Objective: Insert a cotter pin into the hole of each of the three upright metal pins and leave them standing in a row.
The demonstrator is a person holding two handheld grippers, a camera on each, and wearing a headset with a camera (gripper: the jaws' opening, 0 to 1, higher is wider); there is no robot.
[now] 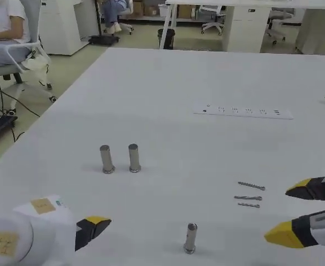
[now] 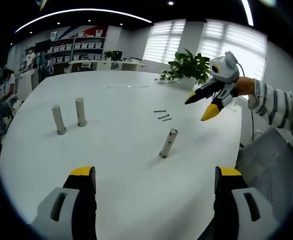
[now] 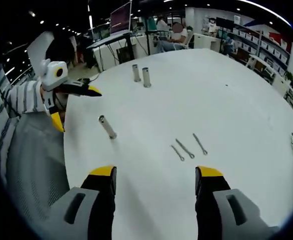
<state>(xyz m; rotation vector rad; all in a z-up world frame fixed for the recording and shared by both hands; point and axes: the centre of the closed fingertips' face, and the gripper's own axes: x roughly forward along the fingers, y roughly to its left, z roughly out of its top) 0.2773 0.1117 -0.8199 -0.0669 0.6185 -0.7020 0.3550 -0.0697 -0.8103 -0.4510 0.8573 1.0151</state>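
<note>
Both claws are gaping wide and gripping nothing. The right claw (image 1: 279, 215) is hovering just beside the three thin silver cotter pins (image 1: 249, 197) lying flat on the white desk (image 1: 168, 100). I'm worrying they might skid away under a pinch, or that the left claw (image 2: 155, 175) might tip the short upright steel pin (image 1: 191, 238) standing near it; two more steel pins (image 1: 134, 158) are standing together farther back

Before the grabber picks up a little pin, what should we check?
1. Right gripper open: ok.
2. Left gripper open and empty: ok.
3. Three cotter pins lying loose by the right gripper: ok.
4. Three metal pins upright: ok.
5. Metal pins in a row: not ok, one stands apart, nearer.
6. Which way the holes face: cannot tell.
</note>
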